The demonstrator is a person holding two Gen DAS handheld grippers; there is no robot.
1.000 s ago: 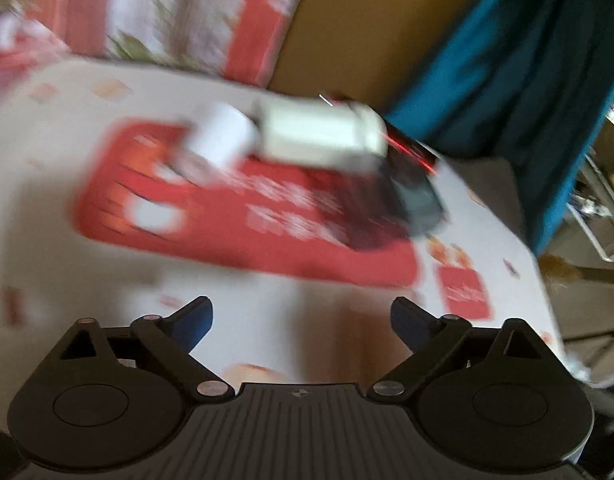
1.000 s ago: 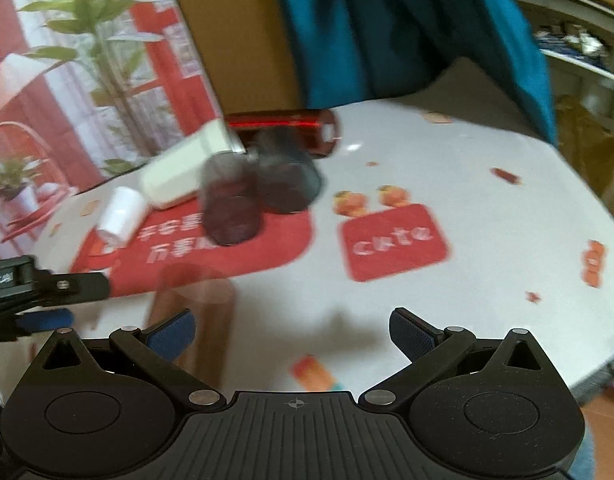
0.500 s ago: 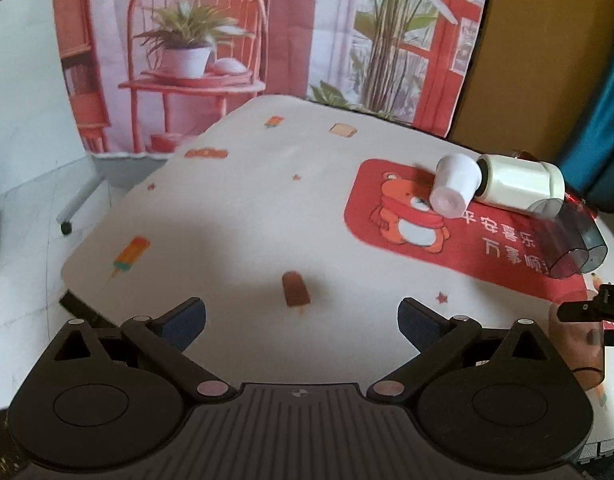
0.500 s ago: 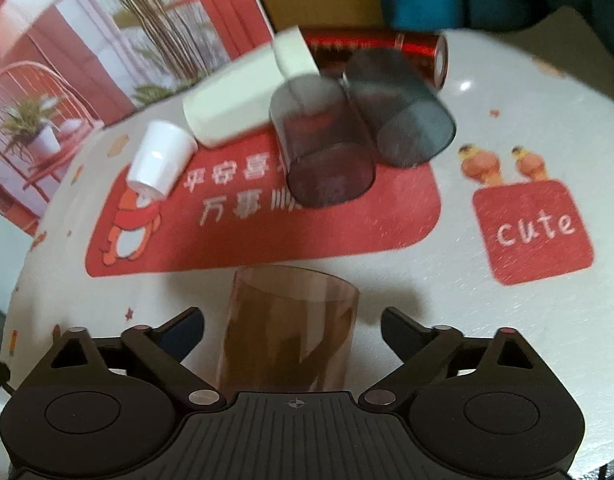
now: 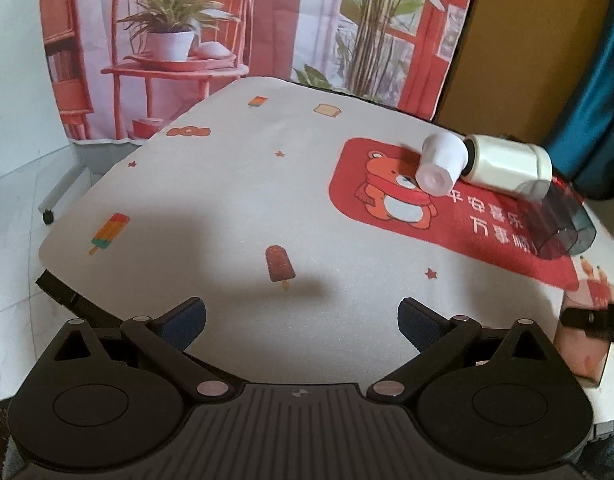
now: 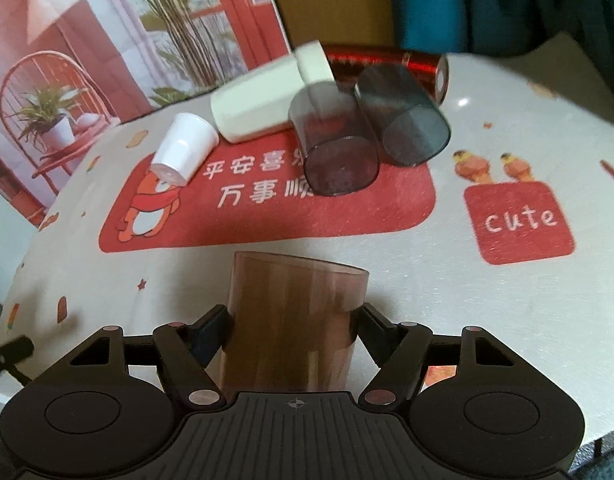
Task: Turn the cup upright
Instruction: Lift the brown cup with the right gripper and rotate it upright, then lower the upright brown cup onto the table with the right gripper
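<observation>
A translucent brown cup stands on the table between the fingers of my right gripper, whose pads press its two sides. It also shows at the right edge of the left wrist view. My left gripper is open and empty above the table's near left part. Several cups lie on their sides on the red mat: a small white cup, a tall white cup, two smoky transparent cups and a dark red cup.
The table has a white cloth with small prints and a red "cute" patch. Its left edge drops to a tiled floor. A printed backdrop and a teal curtain stand behind.
My right gripper has moved in on the brown cup and closed its fingers onto its sides. My left gripper swung left, away from the cups, and has stayed open.
</observation>
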